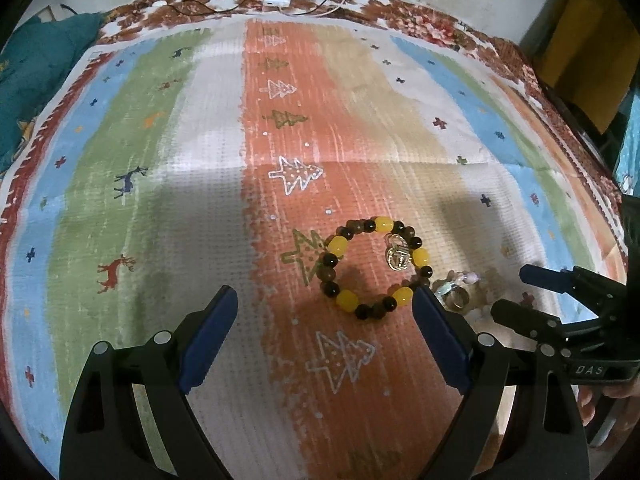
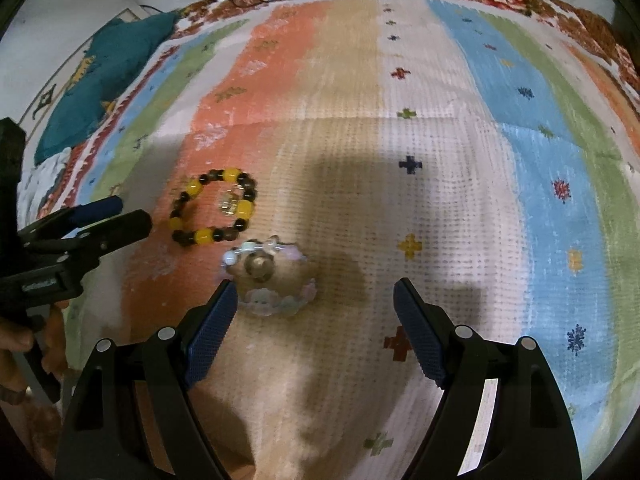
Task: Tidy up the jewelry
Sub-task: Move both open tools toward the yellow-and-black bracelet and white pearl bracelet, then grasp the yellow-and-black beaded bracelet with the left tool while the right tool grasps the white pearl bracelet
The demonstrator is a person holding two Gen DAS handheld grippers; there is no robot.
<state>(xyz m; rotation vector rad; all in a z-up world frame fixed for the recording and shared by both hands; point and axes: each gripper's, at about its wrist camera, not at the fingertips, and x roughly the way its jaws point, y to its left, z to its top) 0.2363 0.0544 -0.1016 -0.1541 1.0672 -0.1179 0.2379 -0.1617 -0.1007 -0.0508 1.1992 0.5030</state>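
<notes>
Both tools wide open, empty. Left tool (image 1: 324, 320) angled over beaded bracelet (image 1: 374, 268), right tool (image 2: 314, 304) over pale bracelet (image 2: 276, 280), mid-blanket (image 2: 440, 200): each lined up for own pickup.

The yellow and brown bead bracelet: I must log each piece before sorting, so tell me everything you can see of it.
The yellow and brown bead bracelet is a closed loop of small dark brown round beads with larger glossy yellow beads spaced among them. A gold-coloured metal charm lies inside the loop. It lies flat on the orange stripe of the striped cloth, close beside a pale bead bracelet; contact is unclear. No gripper holds it.
</notes>
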